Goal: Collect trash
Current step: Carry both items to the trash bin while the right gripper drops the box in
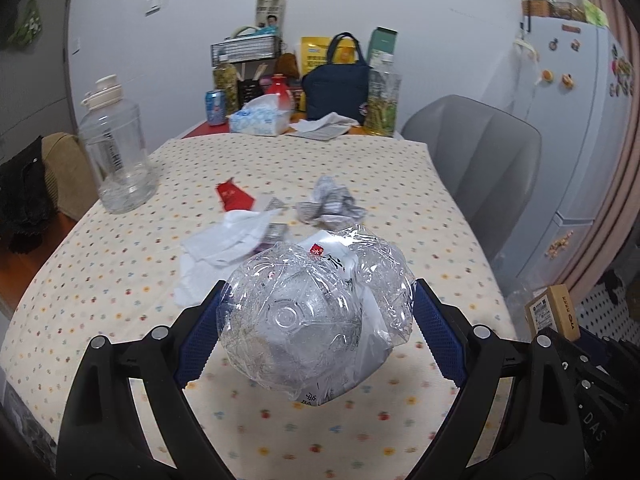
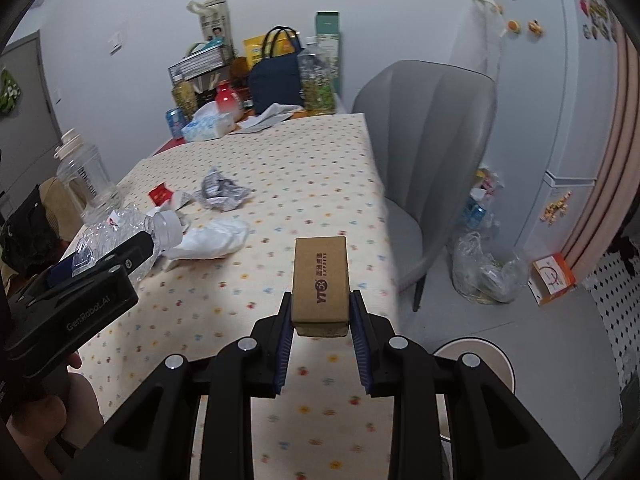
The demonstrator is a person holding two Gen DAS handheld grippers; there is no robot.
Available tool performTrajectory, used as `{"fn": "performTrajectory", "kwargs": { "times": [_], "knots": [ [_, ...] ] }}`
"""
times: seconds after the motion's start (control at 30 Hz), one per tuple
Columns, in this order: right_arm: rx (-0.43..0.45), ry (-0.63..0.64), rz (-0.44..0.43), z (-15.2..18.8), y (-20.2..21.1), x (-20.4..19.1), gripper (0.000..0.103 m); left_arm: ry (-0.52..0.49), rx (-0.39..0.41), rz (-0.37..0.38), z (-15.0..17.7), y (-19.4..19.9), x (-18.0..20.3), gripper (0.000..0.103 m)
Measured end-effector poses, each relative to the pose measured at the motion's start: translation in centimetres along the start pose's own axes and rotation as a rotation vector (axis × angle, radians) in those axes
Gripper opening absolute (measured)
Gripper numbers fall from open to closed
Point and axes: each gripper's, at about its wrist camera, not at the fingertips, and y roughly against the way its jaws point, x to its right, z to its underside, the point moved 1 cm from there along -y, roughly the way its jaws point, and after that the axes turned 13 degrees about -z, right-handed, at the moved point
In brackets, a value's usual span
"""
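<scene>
Trash is in both grippers above the desk (image 1: 120, 320) with its dotted cream cloth: the left gripper (image 1: 316, 320) is closed on a crushed clear plastic bottle (image 1: 312, 312), and the right gripper (image 2: 320, 316) is closed narrowly on a small brown cardboard box (image 2: 320, 280). On the desk lie a crumpled white tissue (image 2: 212, 240), a crumpled grey printed paper ball (image 1: 330, 204) and a red paper scrap (image 1: 232, 196).
</scene>
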Motion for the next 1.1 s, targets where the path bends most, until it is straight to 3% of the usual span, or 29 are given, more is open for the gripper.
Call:
{"fn": "performTrajectory", "kwargs": {
  "times": [0.8,1.1],
  "knots": [
    [0.045,-0.222,0.172,1.9,3.7,14.3,0.028,-0.227,-0.014,0.168,0.9,0.7,15.6,0.089],
    [0.052,-0.279,0.204,2.4,4.2,17.7,0.028,-0.311,-0.03,0.226,1.5,0.0,21.6,0.089]
  ]
}}
